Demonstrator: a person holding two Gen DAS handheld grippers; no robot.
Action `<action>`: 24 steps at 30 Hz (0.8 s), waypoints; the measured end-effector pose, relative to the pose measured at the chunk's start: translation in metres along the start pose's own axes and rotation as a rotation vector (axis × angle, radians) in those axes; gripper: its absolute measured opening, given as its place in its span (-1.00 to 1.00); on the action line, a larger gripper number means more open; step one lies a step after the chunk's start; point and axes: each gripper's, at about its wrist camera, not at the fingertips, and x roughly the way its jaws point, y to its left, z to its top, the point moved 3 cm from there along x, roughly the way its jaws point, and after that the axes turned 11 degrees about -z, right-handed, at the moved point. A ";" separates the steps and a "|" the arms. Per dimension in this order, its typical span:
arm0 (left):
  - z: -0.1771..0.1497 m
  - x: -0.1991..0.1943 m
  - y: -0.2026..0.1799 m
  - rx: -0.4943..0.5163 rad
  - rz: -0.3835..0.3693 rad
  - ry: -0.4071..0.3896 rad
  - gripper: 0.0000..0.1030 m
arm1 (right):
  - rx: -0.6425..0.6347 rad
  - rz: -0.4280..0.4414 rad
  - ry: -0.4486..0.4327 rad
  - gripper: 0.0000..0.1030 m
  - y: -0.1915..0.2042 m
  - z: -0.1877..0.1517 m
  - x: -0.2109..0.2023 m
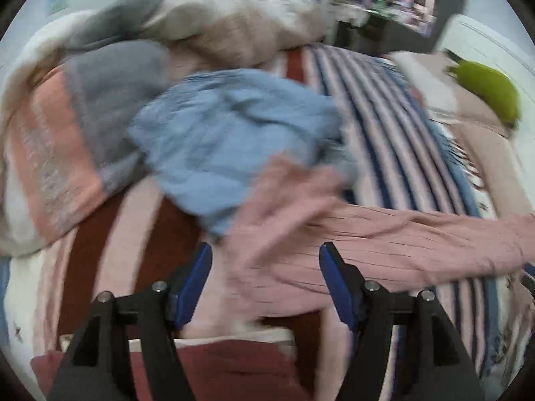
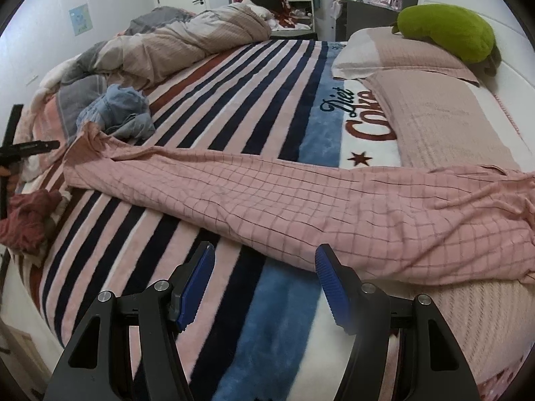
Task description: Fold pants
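Note:
Pink checked pants [image 2: 284,197] lie stretched out lengthwise across the striped blanket [image 2: 234,77] on the bed, one end at the far left, the wide end at the right by the pillows. My right gripper [image 2: 264,260] is open and empty, just short of the pants' near edge. My left gripper [image 1: 265,257] is open and empty over the bunched left end of the pants [image 1: 334,240]; that view is blurred. The left gripper's body also shows in the right wrist view [image 2: 30,148] at the far left.
A crumpled light blue garment [image 1: 234,140] lies beside the pants' left end. A dark red garment [image 2: 26,217] sits at the bed's left edge. A bunched duvet [image 2: 187,43] lies along the far side. Two pillows [image 2: 434,113] and a green plush [image 2: 448,31] are at the right.

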 end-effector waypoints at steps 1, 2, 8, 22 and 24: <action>-0.001 0.003 -0.009 0.018 -0.022 0.010 0.22 | -0.003 0.007 0.002 0.14 0.002 0.000 0.003; 0.000 0.017 -0.027 0.040 -0.054 0.024 0.22 | -0.006 0.016 0.004 0.14 0.004 0.001 0.005; -0.006 0.074 -0.057 0.085 -0.071 0.095 0.05 | -0.005 0.074 -0.004 0.13 0.017 0.004 0.017; 0.007 0.152 -0.031 0.056 -0.038 0.148 -0.55 | -0.118 0.234 -0.019 -0.38 0.103 0.056 0.089; 0.015 0.157 -0.031 0.058 -0.032 0.121 -0.55 | -0.115 0.235 0.007 -0.39 0.103 0.052 0.095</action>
